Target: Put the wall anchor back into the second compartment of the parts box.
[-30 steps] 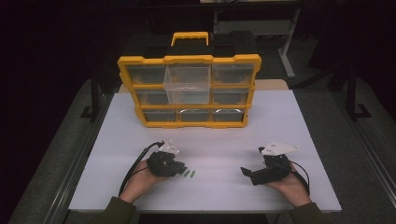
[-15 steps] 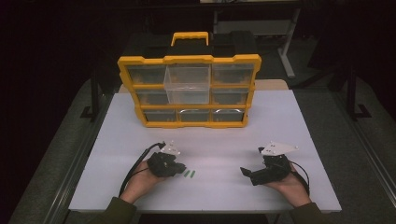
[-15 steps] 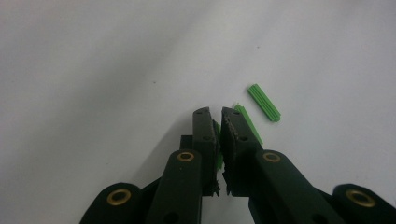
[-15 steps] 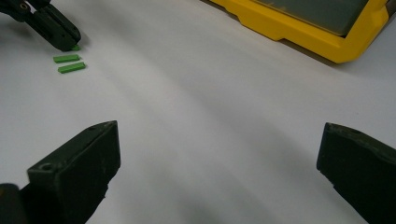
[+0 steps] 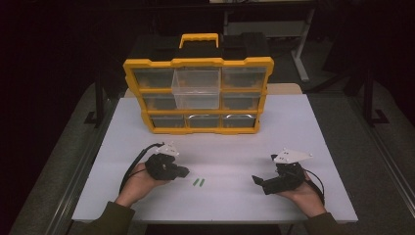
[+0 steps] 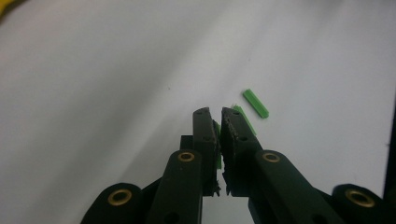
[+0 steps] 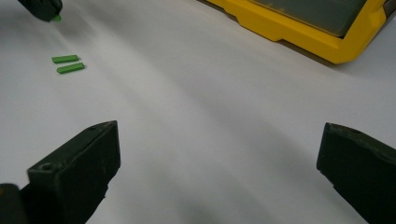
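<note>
- Currently the left hand-held gripper [image 5: 182,172] rests low on the tabletop [image 5: 313,132], its jaws nearly pressed together with a sliver of green showing between them in the left gripper view; whether that sliver is actually clamped cannot be told.
- Two green strips [image 5: 197,182] lie flat on the tabletop just beside the left jaw tips, toward the right hand.
- Both strips lie side by side, long axes parallel; in the left gripper view the far strip [image 6: 255,103] runs obliquely to the jaw line.
- By contrast, the right hand-held gripper [image 5: 258,180] stands well apart from the strips with its jaws spread wide and nothing between them.
- Judgement: the left hand is nearer, so any next pick falls to it.
- Behind both hands, the yellow organiser [image 5: 197,95] stands upright.
</note>
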A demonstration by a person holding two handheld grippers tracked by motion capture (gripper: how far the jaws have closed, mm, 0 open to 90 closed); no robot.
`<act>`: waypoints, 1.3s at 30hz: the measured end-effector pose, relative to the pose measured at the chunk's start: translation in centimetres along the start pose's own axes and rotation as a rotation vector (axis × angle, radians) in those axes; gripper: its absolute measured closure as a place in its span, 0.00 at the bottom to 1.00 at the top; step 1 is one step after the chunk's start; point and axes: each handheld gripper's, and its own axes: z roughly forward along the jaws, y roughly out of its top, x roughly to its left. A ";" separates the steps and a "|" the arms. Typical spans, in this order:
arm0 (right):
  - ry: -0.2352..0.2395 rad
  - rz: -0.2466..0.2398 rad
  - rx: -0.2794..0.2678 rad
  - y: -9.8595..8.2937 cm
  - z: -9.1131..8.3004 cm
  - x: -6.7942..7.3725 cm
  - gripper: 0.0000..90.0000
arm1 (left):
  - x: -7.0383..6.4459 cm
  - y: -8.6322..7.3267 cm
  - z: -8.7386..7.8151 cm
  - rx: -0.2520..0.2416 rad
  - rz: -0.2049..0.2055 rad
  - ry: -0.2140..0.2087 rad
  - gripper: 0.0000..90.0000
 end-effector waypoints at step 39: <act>0.055 0.015 0.000 -0.6 0.5 0.1 0.00 | 3.7 8.2 -12.3 -0.073 0.064 -0.014 0.95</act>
